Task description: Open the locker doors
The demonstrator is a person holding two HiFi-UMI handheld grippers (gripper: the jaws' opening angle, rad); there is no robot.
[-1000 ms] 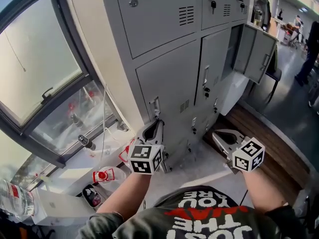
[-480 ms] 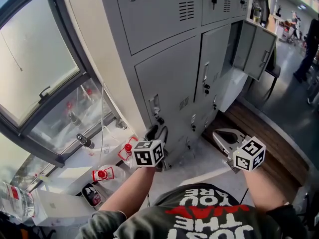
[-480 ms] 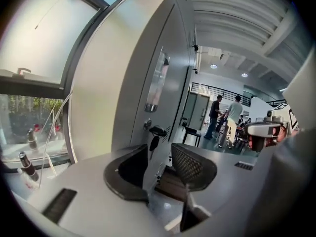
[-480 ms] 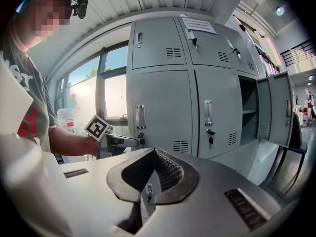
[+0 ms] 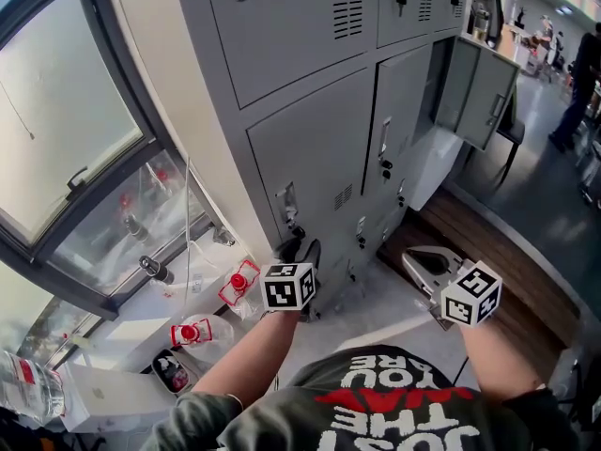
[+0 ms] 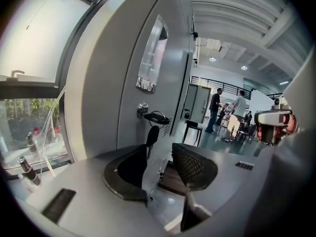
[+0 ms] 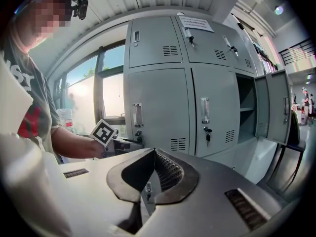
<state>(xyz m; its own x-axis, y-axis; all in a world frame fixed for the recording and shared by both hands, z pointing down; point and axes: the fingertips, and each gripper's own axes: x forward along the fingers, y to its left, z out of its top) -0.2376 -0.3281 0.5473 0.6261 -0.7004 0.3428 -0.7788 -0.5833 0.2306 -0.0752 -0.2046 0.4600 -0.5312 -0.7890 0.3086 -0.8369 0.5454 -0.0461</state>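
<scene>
Grey lockers [image 5: 310, 148] stand in front of me. The lower left door has a slim handle [image 5: 286, 200] and, under it, a lock with a key and ring [image 6: 148, 117]. My left gripper [image 5: 299, 250] is close to that door, just below the lock. In the left gripper view its jaws [image 6: 159, 147] stand open; they have just been opening, and nothing is between them. The key hangs a little beyond the tips. My right gripper [image 5: 423, 261] hovers lower right, away from the doors. Its tips [image 7: 154, 150] meet, shut on nothing.
One locker door [image 5: 484, 92] at the right hangs open. A window and a sill with red-capped bottles [image 5: 232, 285] lie to the left. A wooden platform [image 5: 488, 242] runs along the lockers' base. People [image 6: 216, 107] stand far off in the hall.
My left gripper has sunk lower in front of the left door and its jaws have gone from shut to open. The right gripper has stayed where it was.
</scene>
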